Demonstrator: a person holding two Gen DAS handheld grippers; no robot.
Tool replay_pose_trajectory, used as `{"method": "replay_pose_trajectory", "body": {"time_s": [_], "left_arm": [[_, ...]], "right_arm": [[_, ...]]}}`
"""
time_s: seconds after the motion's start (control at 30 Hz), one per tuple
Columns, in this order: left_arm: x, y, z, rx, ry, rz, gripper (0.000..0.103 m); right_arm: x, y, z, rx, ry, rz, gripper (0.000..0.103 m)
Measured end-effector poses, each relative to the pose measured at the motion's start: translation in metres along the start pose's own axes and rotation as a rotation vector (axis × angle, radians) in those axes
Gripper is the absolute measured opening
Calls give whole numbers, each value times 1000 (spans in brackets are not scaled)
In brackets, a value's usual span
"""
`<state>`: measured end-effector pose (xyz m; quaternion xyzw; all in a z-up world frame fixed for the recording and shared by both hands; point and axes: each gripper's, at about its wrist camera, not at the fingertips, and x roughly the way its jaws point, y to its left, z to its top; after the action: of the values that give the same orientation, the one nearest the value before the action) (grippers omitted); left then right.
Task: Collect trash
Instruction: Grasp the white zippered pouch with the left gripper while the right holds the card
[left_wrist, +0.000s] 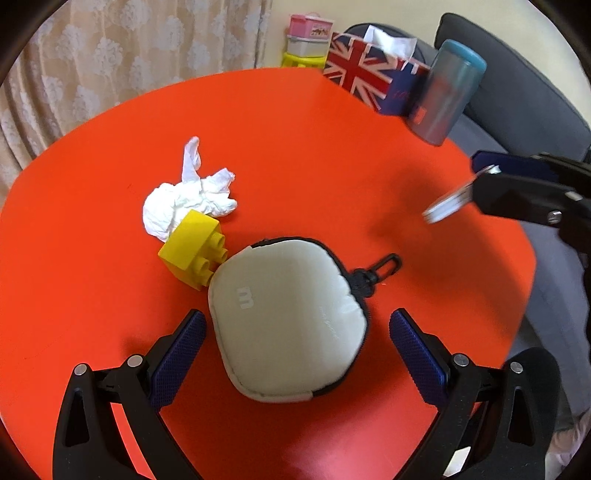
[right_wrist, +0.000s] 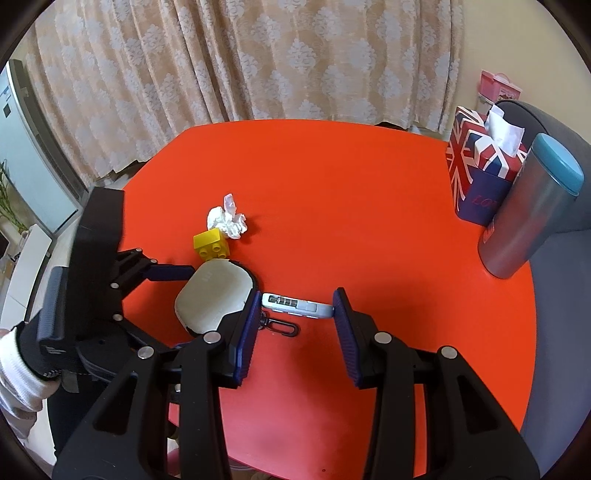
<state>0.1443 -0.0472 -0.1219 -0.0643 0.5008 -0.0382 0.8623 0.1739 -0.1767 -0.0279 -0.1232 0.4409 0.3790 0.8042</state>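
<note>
Trash here is the crumpled tissue, lying on the red worktop on the far left, touching the far side of the yellow brick. Judgement: very light, soft, compressible, no slip or breakage risk; it should squash under the pads, so pinch the bulky middle rather than the thin upright twist, which would likely tear or slide free.

Left gripper fingers spread wide, nothing held, straddling the grey pouch without touching it; the tissue lies beyond, past the brick.

Right gripper fingers partly closed on a small flat white-grey gadget, held across its ends above the worktop; looks rigid and light.

Bin candidate: teal-lidded container, far right, just beside the flag tissue box.
</note>
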Motion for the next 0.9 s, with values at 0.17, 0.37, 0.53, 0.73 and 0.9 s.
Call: {"method": "replay_pose_trajectory", "body": {"time_s": [0.17, 0.37, 0.53, 0.73, 0.9], "left_arm": [[1, -6, 3, 18, -8, 39, 95], [-4, -7, -1, 37, -22, 62, 82], [-9, -4, -6, 26, -26, 35, 79], [-25, -3, -9, 17, -50, 14, 78], [-46, -6, -12, 19, -81, -3, 78]], "right_arm": [[1, 0, 0, 2, -2, 3, 40], [2, 1, -2, 0, -2, 7, 40], [3, 5, -4, 1, -4, 13, 40], [1, 8, -3, -3, -16, 17, 40], [-7, 15, -6, -11, -33, 23, 40]]}}
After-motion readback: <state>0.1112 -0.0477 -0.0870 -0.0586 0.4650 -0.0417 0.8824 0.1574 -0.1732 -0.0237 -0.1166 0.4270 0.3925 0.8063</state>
